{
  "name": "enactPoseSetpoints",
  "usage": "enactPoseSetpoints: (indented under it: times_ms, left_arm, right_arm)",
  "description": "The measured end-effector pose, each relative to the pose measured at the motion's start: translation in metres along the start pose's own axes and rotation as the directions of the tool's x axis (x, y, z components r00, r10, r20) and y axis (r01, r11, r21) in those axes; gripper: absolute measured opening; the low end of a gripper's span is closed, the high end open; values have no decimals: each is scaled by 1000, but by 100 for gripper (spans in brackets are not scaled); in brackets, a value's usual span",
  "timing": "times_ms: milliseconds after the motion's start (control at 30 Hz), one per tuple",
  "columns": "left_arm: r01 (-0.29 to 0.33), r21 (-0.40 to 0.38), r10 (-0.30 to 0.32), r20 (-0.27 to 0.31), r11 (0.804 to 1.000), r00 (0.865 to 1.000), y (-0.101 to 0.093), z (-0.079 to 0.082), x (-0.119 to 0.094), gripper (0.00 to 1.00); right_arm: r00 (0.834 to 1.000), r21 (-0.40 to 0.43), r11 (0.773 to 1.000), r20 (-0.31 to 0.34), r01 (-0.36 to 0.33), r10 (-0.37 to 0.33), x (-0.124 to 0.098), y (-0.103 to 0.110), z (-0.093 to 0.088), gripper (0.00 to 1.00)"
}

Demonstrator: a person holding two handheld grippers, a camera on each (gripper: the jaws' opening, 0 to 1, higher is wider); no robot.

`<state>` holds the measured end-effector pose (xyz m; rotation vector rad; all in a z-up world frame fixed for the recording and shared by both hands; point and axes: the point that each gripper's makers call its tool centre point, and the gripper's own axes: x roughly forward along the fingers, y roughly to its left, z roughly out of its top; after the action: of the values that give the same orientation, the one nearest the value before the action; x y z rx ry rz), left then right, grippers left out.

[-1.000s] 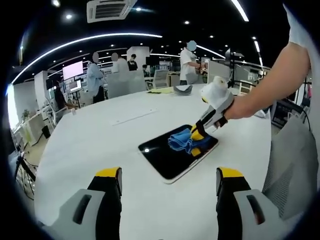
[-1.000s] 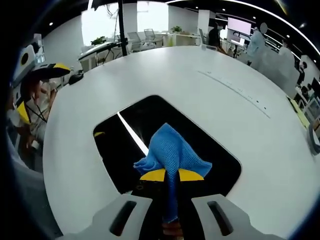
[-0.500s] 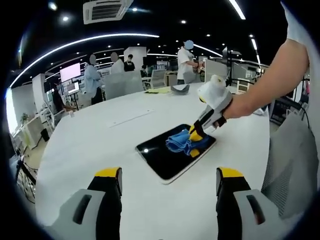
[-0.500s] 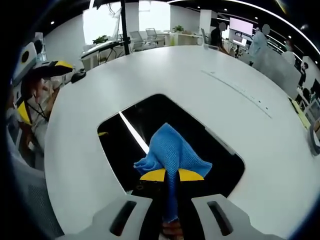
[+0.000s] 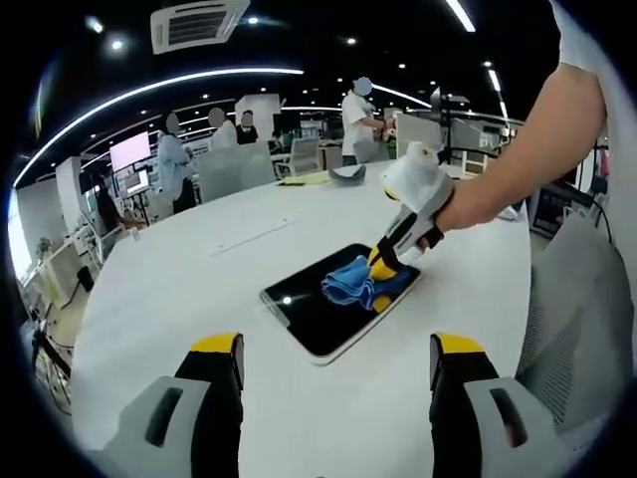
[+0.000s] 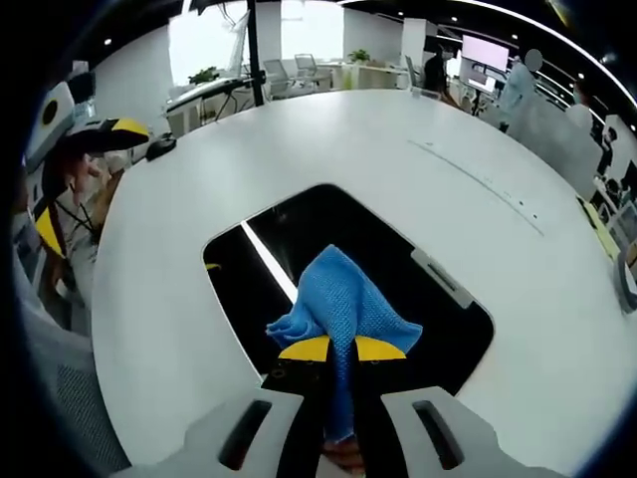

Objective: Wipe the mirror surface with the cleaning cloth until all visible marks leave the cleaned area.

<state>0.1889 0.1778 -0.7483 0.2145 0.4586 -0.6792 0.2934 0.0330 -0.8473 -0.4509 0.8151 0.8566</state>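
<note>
While the left tongs (image 5: pixel 336 360) hang spread and empty over the near edge of the bench (image 5: pixel 179 289), they keep clear of the work, likely so the view takes in the whole job. Right of them the mirror (image 5: pixel 309 314) lies flat near the bench's middle, dark glass reflecting ceiling lights. The right tongs (image 5: pixel 381 267), held in a person's hand (image 5: pixel 423 194), are pinched on the cleaning cloth (image 5: pixel 348 284) and press it down onto the mirror's far half; a bunched grip probably gives firm rubbing contact. In the right gripper view the cloth (image 6: pixel 343 299) covers the glass (image 6: pixel 259 289) just ahead of the jaws. Marks on the glass are too small to tell. Bench white, smooth, round-edged. Open office beyond: desks, chairs, screens, people standing.
</note>
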Motion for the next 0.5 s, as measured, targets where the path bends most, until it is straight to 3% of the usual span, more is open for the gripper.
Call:
enactPoseSetpoints:
  times_ms: [500]
  left_arm:
    - [5, -5, -5, -3, 1000, 1000, 2, 0, 1, 76]
  right_arm:
    - [1000, -10, 1000, -2, -7, 7, -2, 12, -3, 2]
